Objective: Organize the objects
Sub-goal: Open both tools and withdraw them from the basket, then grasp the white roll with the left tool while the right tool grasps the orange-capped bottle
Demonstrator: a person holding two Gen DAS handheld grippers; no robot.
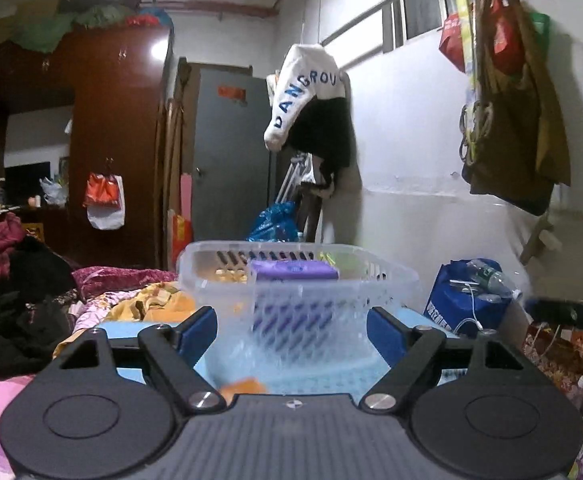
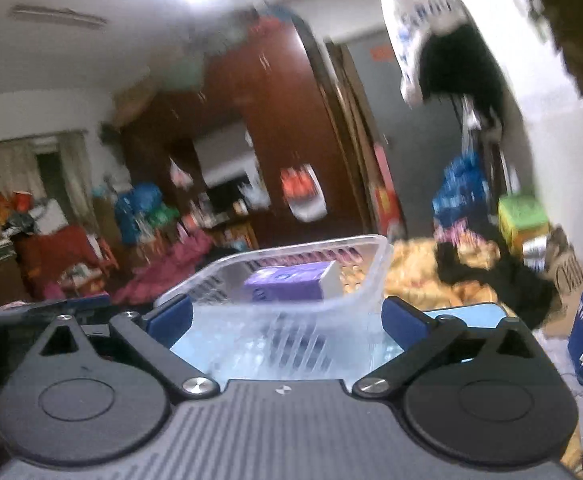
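Clear basket (image 1: 299, 280) on blue surface (image 1: 431, 320), purple box (image 1: 295, 271) inside. Left gripper (image 1: 291, 322) and right gripper (image 2: 287, 316) near it, jaws open, gripping nothing.

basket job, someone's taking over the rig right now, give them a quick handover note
Left gripper: open, nothing held; the clear basket stands just ahead of its spread fingers.
Right gripper: open wide, nothing held, facing the same basket from another side.
Things: basket sits on the light blue surface; a purple box lies inside it. Something small and orange lies near the left gripper, too blurred to identify.
Done: purple box is in the basket.
Left: check the orange item; whether more needs sorting cannot be told.
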